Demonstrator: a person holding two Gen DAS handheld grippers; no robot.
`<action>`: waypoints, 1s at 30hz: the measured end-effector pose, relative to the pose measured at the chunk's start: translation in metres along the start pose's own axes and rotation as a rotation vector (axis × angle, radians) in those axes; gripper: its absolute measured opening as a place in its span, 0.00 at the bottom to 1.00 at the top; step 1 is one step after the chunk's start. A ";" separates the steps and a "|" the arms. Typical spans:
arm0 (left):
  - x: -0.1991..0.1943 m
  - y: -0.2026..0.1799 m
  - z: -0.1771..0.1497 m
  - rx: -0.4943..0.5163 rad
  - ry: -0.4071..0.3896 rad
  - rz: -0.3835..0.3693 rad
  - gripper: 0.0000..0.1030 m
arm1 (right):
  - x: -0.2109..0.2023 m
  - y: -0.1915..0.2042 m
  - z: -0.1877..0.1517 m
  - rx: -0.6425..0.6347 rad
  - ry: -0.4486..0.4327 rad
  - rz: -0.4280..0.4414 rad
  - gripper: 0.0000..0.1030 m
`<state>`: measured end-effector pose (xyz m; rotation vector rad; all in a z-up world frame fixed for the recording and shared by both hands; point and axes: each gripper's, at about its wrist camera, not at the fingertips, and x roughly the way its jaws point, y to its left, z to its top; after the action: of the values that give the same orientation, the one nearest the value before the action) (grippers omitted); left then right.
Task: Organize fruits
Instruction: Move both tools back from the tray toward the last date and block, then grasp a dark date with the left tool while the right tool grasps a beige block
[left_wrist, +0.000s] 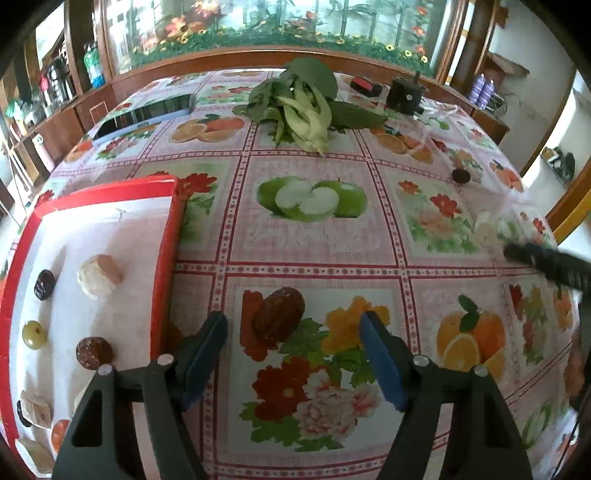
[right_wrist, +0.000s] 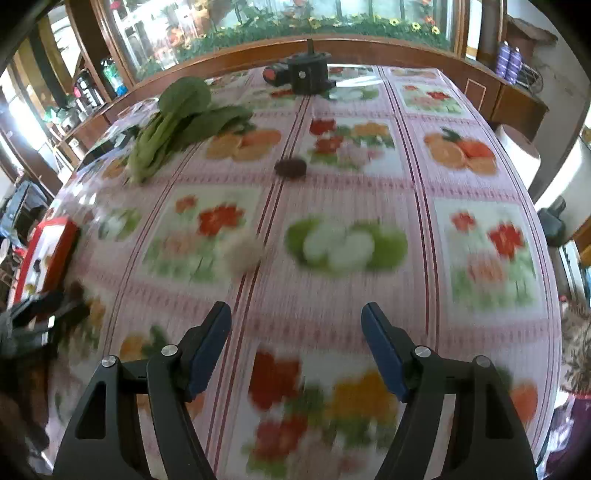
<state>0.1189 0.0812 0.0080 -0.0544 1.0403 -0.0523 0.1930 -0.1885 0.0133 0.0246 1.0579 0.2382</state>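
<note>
1. The left tongs (left_wrist: 293, 323) fill the bottom of the left wrist view, reaching up from 6 o'clock and tilted steeply down toward the worktop (left_wrist: 314, 258).
2. Their two black arms carry blue pads (left_wrist: 382, 360), standing apart with nothing gripped between them.
3. At 3 o'clock in that same view, a dark blurred finger of the right tongs (left_wrist: 546, 260) reaches in from the edge.
4. The right tongs (right_wrist: 295, 314) look alike in the right wrist view: pads parted, nothing held, angled down.
5. At 9 o'clock in that view, the left tongs appear as a dark blur.
</note>
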 end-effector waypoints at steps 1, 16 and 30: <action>0.000 0.000 0.000 0.004 -0.001 0.003 0.74 | 0.004 -0.001 0.006 0.000 -0.001 -0.001 0.71; 0.001 0.002 0.003 -0.045 0.007 -0.011 0.76 | 0.031 0.001 0.046 -0.016 -0.021 0.108 0.75; 0.000 0.000 0.000 -0.021 -0.003 -0.022 0.78 | 0.046 0.028 0.053 -0.121 -0.062 -0.032 0.26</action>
<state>0.1189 0.0808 0.0075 -0.0850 1.0372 -0.0608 0.2552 -0.1465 0.0040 -0.0935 0.9800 0.2702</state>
